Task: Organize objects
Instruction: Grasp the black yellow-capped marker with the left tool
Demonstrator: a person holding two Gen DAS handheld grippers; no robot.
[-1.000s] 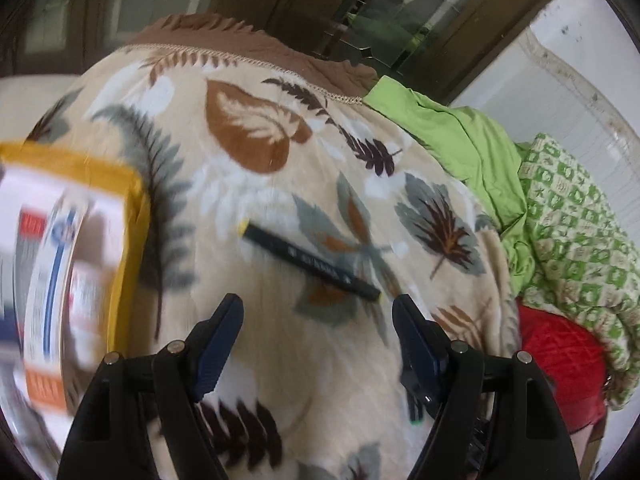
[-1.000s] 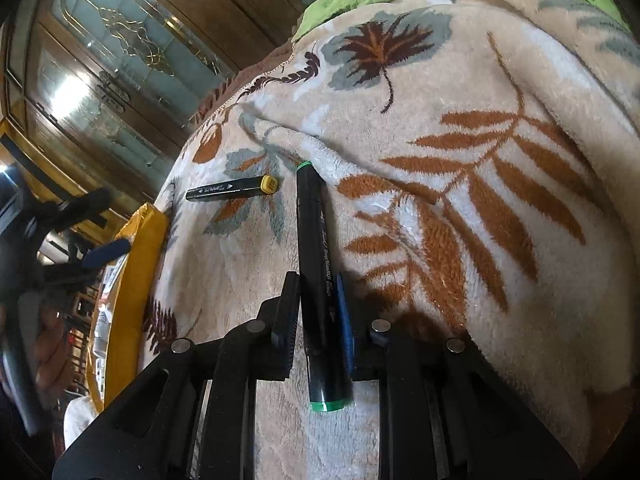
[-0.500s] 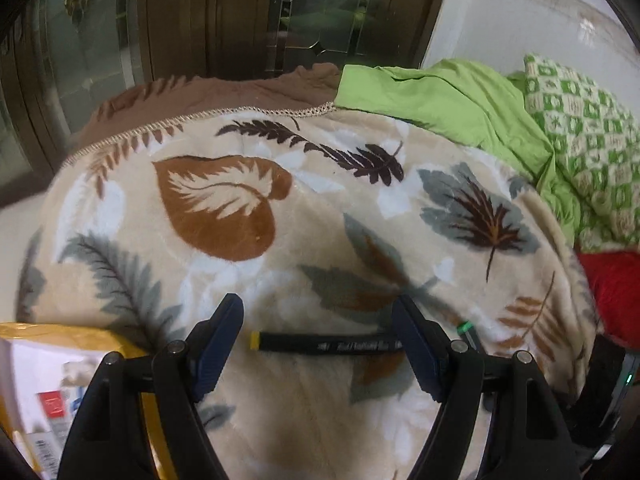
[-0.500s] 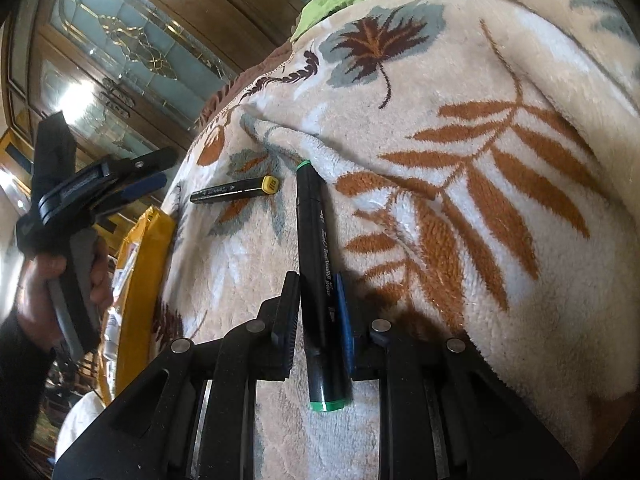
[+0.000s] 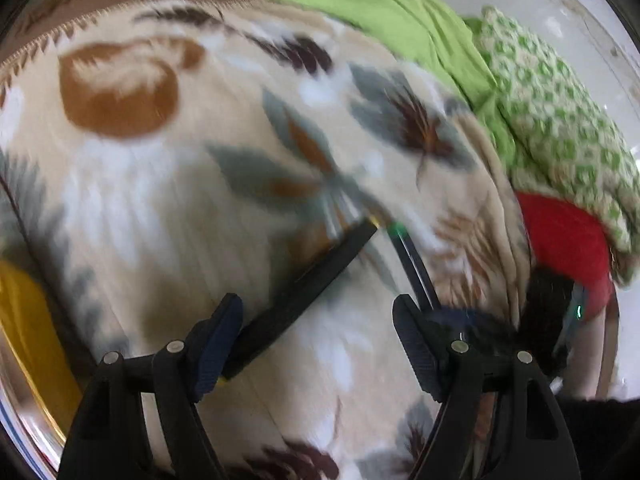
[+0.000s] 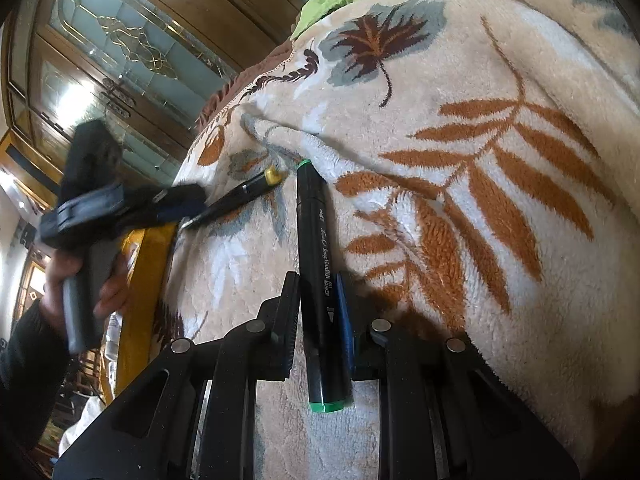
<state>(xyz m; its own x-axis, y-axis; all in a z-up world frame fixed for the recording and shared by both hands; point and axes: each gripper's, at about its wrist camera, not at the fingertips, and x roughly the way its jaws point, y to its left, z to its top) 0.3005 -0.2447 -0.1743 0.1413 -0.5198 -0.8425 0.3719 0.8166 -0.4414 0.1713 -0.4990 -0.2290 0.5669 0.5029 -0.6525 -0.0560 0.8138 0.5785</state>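
Leaf-print blanket [image 6: 500, 128]; green-capped marker [image 6: 320, 280] clamped in right tool [image 6: 318, 316]

A long black marker with green end caps [image 6: 320, 280] lies lengthwise on a cream fleece blanket, its near half clamped between two black gripper fingers and its far tip pointing away. Just left of that far tip, a slimmer black marker with a yellow end cap [image 6: 240, 196] lies slanted on the blanket, yellow end nearest the green tip, apart from it.
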